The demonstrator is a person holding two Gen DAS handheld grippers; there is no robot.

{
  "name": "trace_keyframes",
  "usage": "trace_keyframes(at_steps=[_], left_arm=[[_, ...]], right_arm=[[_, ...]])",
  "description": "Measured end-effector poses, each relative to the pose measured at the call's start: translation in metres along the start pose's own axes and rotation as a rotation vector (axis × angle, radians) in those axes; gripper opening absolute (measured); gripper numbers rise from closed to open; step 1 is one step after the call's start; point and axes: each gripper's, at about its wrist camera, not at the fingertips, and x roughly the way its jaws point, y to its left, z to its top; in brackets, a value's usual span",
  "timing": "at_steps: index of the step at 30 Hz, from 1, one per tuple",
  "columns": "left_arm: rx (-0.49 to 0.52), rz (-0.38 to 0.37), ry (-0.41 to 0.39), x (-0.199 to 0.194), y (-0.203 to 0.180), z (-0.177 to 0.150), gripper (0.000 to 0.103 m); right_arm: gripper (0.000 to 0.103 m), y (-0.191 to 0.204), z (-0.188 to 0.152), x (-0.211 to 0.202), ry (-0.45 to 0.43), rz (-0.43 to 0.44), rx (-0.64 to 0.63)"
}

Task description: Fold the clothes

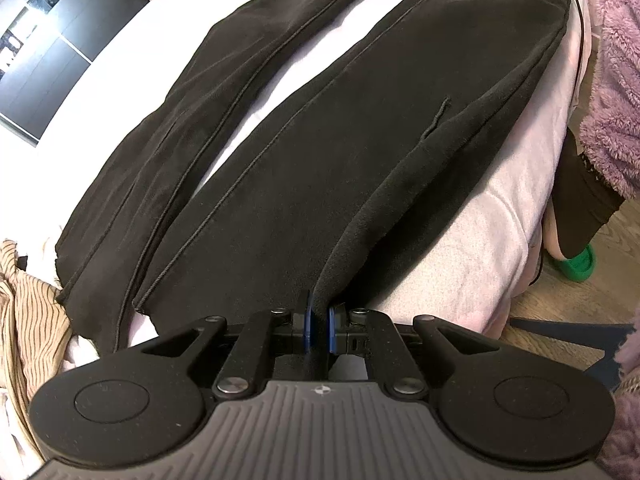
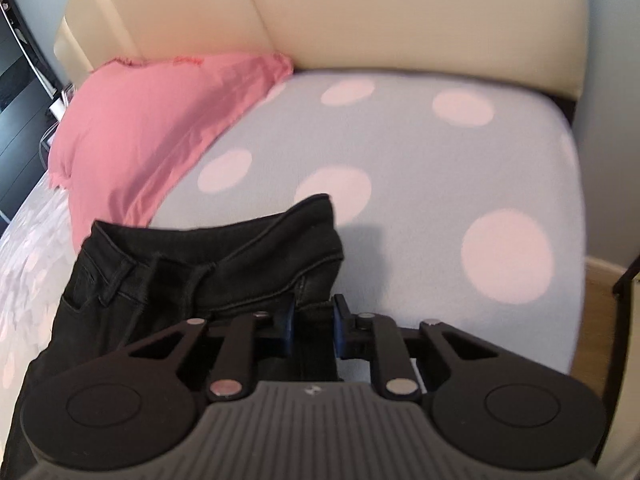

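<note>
So this looks like the grab-both-ends stage of folding a pair of black jeans [image 1: 320, 152], which lie stretched out lengthwise along the bed [image 1: 472, 248], close to its side edge, legs running away toward the far end. The left claw [image 1: 319, 326] is pinched down tight on a raised ridge of the dark fabric at the near end of one leg. The right claw [image 2: 314, 322] is at the waistband [image 2: 224, 252] end, near the corner of the bed by the cream headboard [image 2: 400, 12] and the pink pillow [image 2: 160, 120], jaws narrow with a bit of denim between the pads, though I can't tell for sure how firm that pinch is. Next move, I reckon, is lifting one end and carrying it over to meet the other, keeping both pinches firm so the legs don't slide apart.
</note>
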Motion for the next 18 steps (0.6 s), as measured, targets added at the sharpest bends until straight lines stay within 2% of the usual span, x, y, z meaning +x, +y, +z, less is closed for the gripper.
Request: trace_keyframes(at_steps=[4, 6, 10, 13, 18], left_arm=[[-0.020, 0.012, -0.035, -0.017, 0.003, -0.005, 0.005], [-0.030, 0.025, -0.061, -0.031, 0.005, -0.009, 0.005], [-0.079, 0.031, -0.107, -0.070, 0.013, -0.025, 0.004], [-0.112, 0.026, -0.115, -0.101, 0.021, -0.039, 0.004], [-0.178, 0.024, -0.124, -0.137, 0.028, -0.059, 0.004]], right_arm=[[0.019, 0.020, -0.002, -0.039, -0.083, -0.079, -0.120], [0.019, 0.015, -0.001, -0.052, -0.095, -0.127, -0.120], [0.019, -0.009, -0.009, -0.062, -0.050, -0.207, -0.080], [0.019, -0.021, -0.019, -0.065, -0.022, -0.216, -0.048], [0.019, -0.020, -0.022, -0.076, -0.023, -0.214, -0.027]])
